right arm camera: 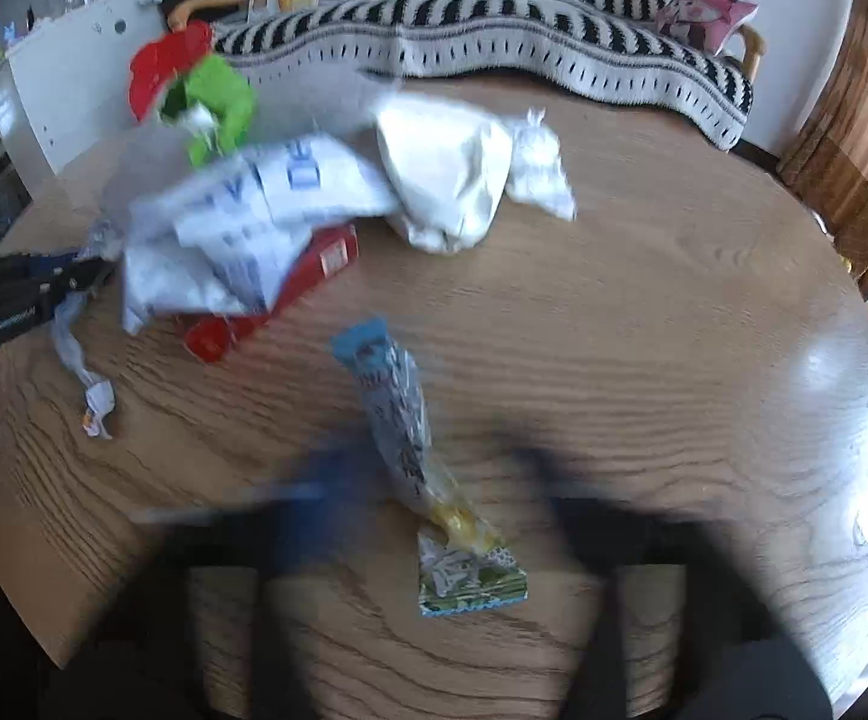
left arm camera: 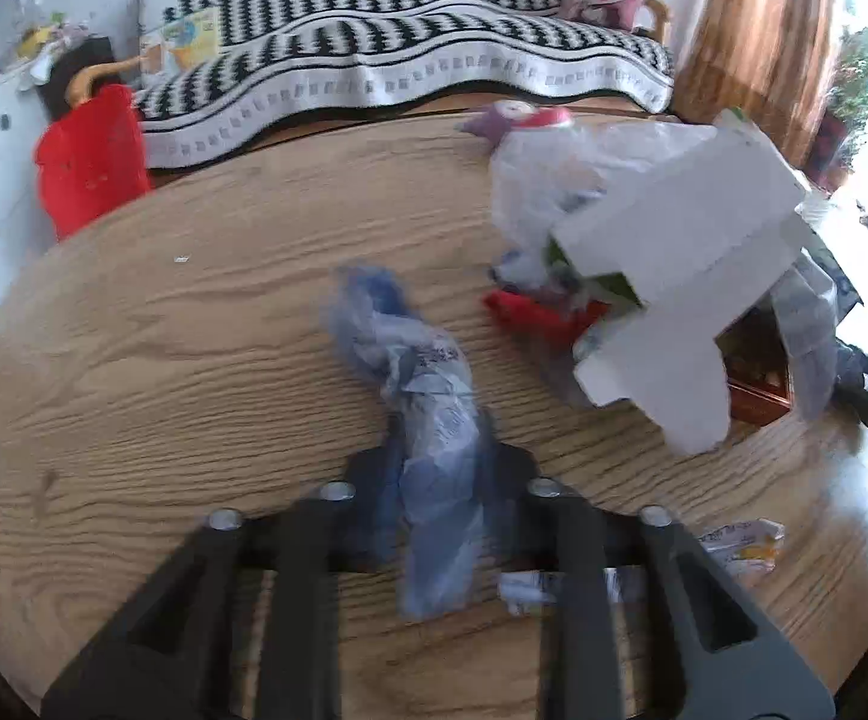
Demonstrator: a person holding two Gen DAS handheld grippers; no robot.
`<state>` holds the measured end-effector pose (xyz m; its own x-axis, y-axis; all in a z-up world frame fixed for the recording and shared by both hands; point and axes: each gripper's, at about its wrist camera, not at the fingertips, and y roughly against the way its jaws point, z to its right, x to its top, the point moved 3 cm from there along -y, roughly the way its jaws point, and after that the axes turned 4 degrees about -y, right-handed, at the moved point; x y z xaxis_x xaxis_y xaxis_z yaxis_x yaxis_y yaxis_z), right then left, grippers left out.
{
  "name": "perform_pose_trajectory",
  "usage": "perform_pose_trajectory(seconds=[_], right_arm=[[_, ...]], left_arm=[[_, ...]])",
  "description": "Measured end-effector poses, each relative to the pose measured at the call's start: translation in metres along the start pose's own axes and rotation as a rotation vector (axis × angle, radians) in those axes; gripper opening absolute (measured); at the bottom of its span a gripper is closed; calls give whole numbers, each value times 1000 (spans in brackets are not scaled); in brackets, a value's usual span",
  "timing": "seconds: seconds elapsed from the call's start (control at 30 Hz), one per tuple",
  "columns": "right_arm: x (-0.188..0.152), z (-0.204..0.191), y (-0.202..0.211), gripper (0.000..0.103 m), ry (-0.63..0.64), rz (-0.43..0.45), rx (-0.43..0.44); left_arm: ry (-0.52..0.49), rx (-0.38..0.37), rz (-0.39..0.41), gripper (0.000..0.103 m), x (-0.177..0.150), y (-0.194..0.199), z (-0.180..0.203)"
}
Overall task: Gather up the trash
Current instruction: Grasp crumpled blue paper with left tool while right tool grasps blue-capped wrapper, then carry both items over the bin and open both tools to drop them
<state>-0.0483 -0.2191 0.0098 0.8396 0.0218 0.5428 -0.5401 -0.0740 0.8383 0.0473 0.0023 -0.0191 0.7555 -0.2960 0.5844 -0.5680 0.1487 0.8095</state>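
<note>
Blue crumpled wrapper (left arm camera: 434, 456) pinched in left gripper (left arm camera: 443, 480), its print unreadable, right gripper (right arm camera: 434, 516) closed, blurred.

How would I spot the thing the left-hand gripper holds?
Look at the wooden table before the striped sofa. Near its front edge, the left gripper pinches a crumpled bluish plastic wrapper: long, twisted, translucent, unlike the white cardboard beside it.
</note>
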Motion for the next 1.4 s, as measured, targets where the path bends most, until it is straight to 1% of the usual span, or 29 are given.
perform_pose_trajectory(seconds=[0.03, 0.07, 0.13, 0.17, 0.27, 0.5, 0.63, 0.83, 0.97, 1.07, 1.1, 1.17, 1.23, 1.3, 1.37, 1.4], right_arm=[[1, 4, 0, 9, -37, -5, 7], [2, 5, 1, 8, -58, 2, 17], [8, 8, 11, 8, -80, 59, 5], [10, 11, 15, 8, -90, 83, -8], [11, 18, 19, 8, -129, 99, -9], [12, 21, 18, 9, -147, 84, -7], [8, 13, 19, 9, -148, 80, -7], [7, 14, 17, 9, -150, 67, -9], [7, 14, 16, 9, -154, 69, -6], [9, 17, 26, 9, -177, 111, -14], [9, 20, 32, 9, -200, 130, -7], [7, 25, 44, 9, -249, 159, 14], [5, 30, 62, 9, -291, 201, 45], [0, 37, 81, 9, -326, 242, 72], [-12, 48, 105, 9, -360, 284, 102], [-23, 60, 120, 9, -377, 306, 110]], left_arm=[[22, -25, 8, 21, 0, 3, -1], [35, -16, 37, 21, 2, 9, -3], [35, 19, 88, 21, 5, 22, -5], [57, 13, 106, 21, 6, 27, -8], [103, -17, 104, 21, 4, 29, -13], [93, -24, 84, 22, -1, 31, -12], [85, -30, 71, 22, -4, 31, -12], [86, -32, 59, 22, -5, 30, -14], [85, -29, 66, 22, -3, 34, -13], [107, -38, 97, 22, -1, 46, -9], [117, -48, 120, 22, 0, 55, -6], [135, -95, 161, 22, 2, 73, 5], [137, -144, 204, 22, 5, 97, 25], [79, -185, 236, 22, 10, 120, 59], [28, -257, 243, 22, 14, 138, 97], [-14, -314, 236, 22, 17, 148, 125]])
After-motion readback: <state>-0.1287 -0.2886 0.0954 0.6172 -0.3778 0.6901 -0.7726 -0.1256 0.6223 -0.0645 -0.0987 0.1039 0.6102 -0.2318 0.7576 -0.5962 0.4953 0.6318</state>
